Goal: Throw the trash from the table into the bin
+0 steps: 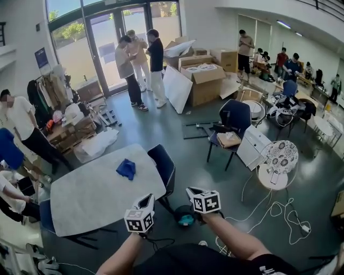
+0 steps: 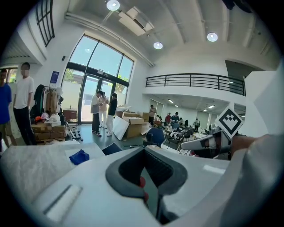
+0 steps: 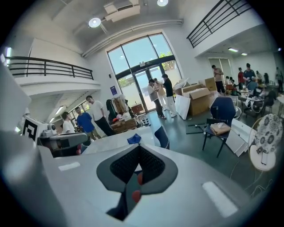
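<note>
A tall room had glass doors (image 1: 113,48) and high windows (image 2: 104,57) at the far wall, with round ceiling lights (image 2: 112,5) and a railed balcony (image 2: 195,82) above. The floor (image 1: 161,129) was grey-green. A white table (image 1: 91,198) stood near, a dark blue chair (image 1: 163,164) beside it. Cardboard boxes (image 1: 207,80) were piled by the doors, and a second blue chair (image 1: 236,115) stood further right.

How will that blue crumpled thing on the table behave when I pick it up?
The blue thing looks crumpled, like cloth or a wrapper, so probably soft and floppy. It is small against the table, so likely light. It lies in a low heap, so it shouldn't roll; a push may slide it.
</note>
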Action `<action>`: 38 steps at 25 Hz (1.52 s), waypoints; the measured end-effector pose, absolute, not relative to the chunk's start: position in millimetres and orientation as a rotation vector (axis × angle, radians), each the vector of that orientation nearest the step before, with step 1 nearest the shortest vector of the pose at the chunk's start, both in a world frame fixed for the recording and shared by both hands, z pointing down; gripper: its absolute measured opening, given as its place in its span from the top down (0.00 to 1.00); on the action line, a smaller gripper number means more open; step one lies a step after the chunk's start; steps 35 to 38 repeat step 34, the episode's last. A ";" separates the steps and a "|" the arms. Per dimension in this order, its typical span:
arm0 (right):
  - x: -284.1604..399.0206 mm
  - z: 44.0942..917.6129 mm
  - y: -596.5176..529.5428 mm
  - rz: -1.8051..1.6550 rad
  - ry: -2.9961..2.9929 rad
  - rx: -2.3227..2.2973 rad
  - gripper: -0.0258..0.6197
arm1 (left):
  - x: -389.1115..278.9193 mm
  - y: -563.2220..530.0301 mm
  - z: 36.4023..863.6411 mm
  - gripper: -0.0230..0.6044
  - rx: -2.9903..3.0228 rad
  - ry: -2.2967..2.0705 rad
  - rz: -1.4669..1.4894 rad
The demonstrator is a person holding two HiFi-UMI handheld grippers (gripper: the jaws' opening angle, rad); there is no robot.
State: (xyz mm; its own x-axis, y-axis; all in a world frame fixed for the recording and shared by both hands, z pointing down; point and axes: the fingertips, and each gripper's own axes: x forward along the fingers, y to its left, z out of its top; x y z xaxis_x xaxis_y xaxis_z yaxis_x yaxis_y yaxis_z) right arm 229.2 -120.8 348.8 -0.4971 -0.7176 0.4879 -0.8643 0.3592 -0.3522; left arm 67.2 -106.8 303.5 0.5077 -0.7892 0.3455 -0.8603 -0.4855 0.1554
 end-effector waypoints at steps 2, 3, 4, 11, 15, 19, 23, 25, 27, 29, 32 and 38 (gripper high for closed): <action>234.5 343.7 -119.9 0.833 -2.374 1.441 0.92 | 71.7 -105.9 302.7 0.96 2.447 -1.387 0.324; 236.9 342.8 -118.3 0.827 -2.373 1.449 0.91 | 74.8 -104.6 303.5 0.96 2.447 -1.388 0.322; 238.9 343.1 -116.5 0.823 -2.370 1.454 0.92 | 78.1 -103.2 304.9 0.96 2.447 -1.389 0.320; 250.4 348.7 -115.8 0.819 -2.342 1.458 0.92 | 92.1 -102.8 312.0 0.96 2.428 -1.390 0.305; 254.9 348.2 -119.8 0.794 -2.342 1.456 0.92 | 93.3 -105.7 312.8 0.96 2.420 -1.404 0.297; 259.0 344.8 -122.5 0.799 -2.351 1.451 0.92 | 95.2 -108.1 310.0 0.96 2.410 -1.417 0.292; 266.3 347.2 -128.7 0.803 -2.343 1.453 0.92 | 97.8 -112.6 311.0 0.96 2.401 -1.418 0.300; 268.0 348.1 -131.2 0.801 -2.336 1.452 0.92 | 97.1 -114.3 310.0 0.96 2.399 -1.423 0.305; 269.8 348.7 -133.5 0.798 -2.331 1.449 0.92 | 96.9 -116.1 308.8 0.96 2.397 -1.430 0.307; 271.7 349.5 -134.7 0.798 -2.330 1.445 0.92 | 97.5 -116.8 308.5 0.96 2.391 -1.437 0.305; 276.3 350.7 -134.5 0.797 -2.336 1.434 0.92 | 102.0 -116.2 309.7 0.96 2.386 -1.445 0.307; 280.3 351.6 -134.4 0.797 -2.339 1.428 0.92 | 106.6 -115.9 311.0 0.96 2.384 -1.448 0.309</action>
